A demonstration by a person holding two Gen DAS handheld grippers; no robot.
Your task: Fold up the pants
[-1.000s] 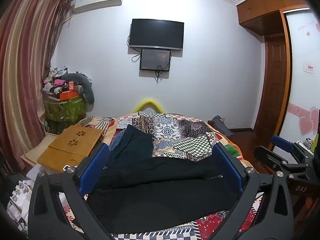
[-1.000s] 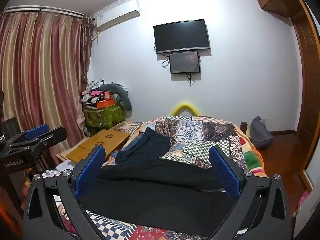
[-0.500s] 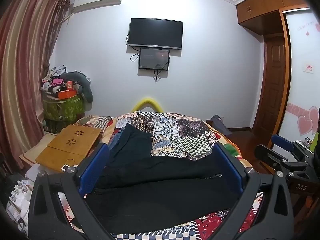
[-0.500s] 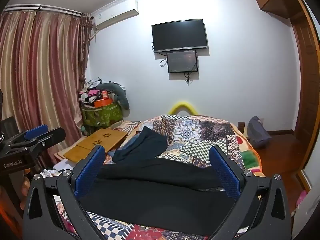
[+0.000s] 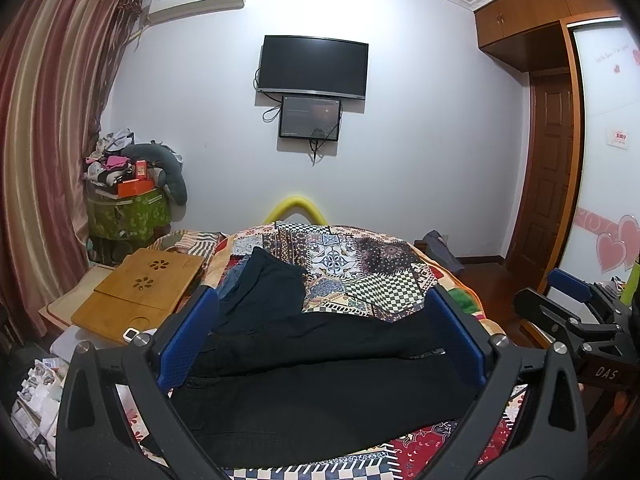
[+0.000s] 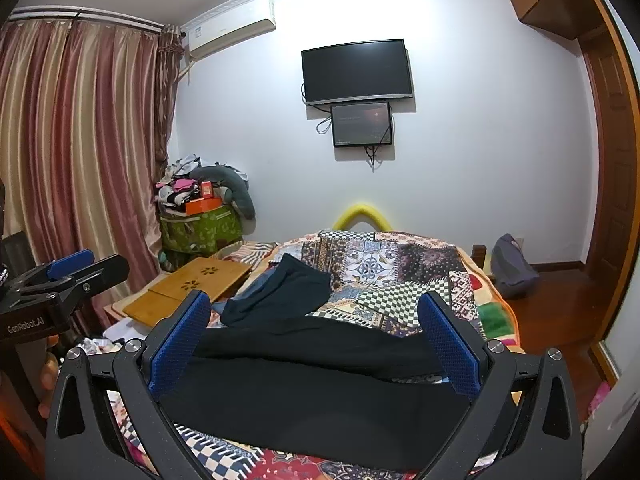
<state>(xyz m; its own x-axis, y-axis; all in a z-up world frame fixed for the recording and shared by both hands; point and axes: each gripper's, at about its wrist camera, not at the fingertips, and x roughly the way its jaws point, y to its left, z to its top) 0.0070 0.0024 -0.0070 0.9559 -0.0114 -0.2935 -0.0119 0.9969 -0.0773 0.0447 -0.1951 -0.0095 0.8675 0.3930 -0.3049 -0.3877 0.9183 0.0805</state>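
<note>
2 hand-held grippers hang side by side above the near end of the bed, and neither one has anything in it. Left hand-held gripper (image 5: pixel 322 334): blue pads spread wide apart, nothing between them, touching no cloth. Right hand-held gripper (image 6: pixel 314 342): same story, spread wide, holding nothing, clear of the fabric. Below them the black pants (image 5: pixel 320 392) lie across the patchwork quilt (image 5: pixel 352 264), stretched sideways over the bed (image 6: pixel 494 300), 1 leg angled a little away from the other near the right side. Just beyond the pants sits a dark blue garment (image 5: pixel 264 284), bunched toward the left of the quilt. Off to the left, beside the bed, a wooden lap desk (image 5: pixel 140 292) rests tilted. On the far wall, a black TV (image 6: pixel 356 72) with a smaller screen (image 6: pixel 362 124) under it.
</note>
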